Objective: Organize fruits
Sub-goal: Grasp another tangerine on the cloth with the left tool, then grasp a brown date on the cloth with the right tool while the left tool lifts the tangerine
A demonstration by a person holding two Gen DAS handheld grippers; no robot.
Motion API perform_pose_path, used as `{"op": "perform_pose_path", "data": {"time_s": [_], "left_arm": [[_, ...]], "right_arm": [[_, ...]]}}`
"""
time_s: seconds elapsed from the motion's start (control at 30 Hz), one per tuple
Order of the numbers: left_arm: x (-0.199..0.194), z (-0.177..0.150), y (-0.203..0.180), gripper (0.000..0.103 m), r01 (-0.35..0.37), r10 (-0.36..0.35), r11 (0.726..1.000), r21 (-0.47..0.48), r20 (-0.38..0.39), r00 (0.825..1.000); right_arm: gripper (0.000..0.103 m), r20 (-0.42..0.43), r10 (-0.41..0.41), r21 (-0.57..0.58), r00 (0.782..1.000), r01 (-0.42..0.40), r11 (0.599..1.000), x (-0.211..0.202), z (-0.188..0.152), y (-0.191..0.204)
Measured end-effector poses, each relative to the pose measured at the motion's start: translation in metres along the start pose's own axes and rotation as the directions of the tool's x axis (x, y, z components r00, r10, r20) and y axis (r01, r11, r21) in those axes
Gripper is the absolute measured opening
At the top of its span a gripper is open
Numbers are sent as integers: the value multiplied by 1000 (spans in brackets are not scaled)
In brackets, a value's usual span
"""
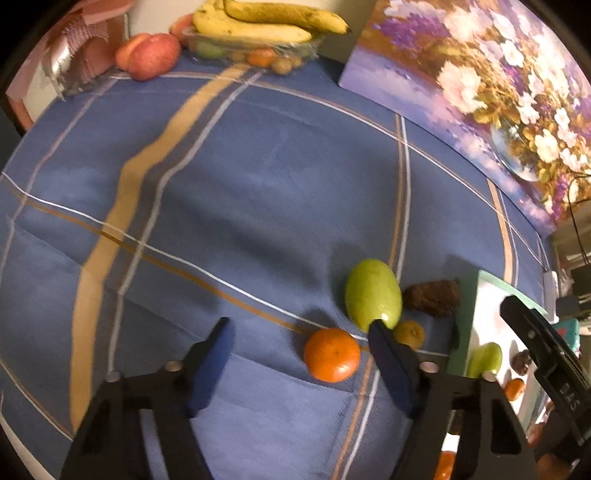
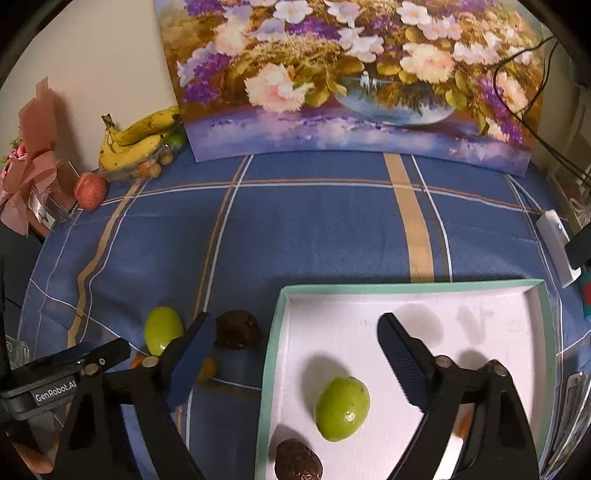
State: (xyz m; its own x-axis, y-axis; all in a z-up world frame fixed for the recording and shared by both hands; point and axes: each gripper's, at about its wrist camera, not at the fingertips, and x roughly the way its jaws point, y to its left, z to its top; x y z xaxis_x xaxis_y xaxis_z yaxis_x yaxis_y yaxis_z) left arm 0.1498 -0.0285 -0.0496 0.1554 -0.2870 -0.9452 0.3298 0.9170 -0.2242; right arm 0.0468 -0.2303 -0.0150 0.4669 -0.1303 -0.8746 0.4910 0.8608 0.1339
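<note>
Flower painting [image 2: 332, 74] against wall, blue plaid cloth [image 1: 258, 192], pink wrapped bouquet [image 2: 33, 166]

Counts, both views combined.

Green fruit: 2. One on the cloth [image 1: 373, 293], one in the tray [image 2: 341, 408].

Brown fruit: 2. One on the cloth [image 1: 432, 297], one in the tray [image 2: 297, 461].

Oranges on the cloth: 1 large [image 1: 331, 354], 1 smaller, part hidden [image 1: 410, 334].

Tray [image 2: 406, 286]: 1.

Apples by the far dish: 1 clear [image 2: 90, 192]; a second cannot be confirmed.

Banana bunch [image 1: 258, 22]: 1; fingers of fruit uncountable.

Painting [image 2: 351, 74]: 1.
</note>
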Motion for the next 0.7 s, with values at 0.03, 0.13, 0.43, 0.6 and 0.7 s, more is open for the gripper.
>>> {"op": "perform_pose_path", "data": {"time_s": [0.03, 0.13, 0.43, 0.6, 0.7], "left_arm": [[1, -1, -2, 66, 8, -8, 1000, 2, -7, 1000], [6, -4, -5, 60, 23, -23, 1000, 3, -32, 999], [13, -9, -12, 39, 45, -44, 999, 24, -68, 997], [15, -6, -20, 38, 40, -36, 998, 55, -66, 997], [12, -5, -15, 37, 50, -48, 998, 32, -55, 997]], "right_arm": [[83, -7, -1, 1, 1000, 1, 1000, 1, -1, -1], [82, -15, 0, 0, 1000, 0, 1000, 2, -2, 0], [81, -29, 1, -17, 1000, -1, 1000, 3, -2, 5], [76, -29, 11, -29, 1000, -12, 999, 5, -2, 9], [75, -26, 18, -40, 1000, -19, 999, 6, -1, 13]]}}
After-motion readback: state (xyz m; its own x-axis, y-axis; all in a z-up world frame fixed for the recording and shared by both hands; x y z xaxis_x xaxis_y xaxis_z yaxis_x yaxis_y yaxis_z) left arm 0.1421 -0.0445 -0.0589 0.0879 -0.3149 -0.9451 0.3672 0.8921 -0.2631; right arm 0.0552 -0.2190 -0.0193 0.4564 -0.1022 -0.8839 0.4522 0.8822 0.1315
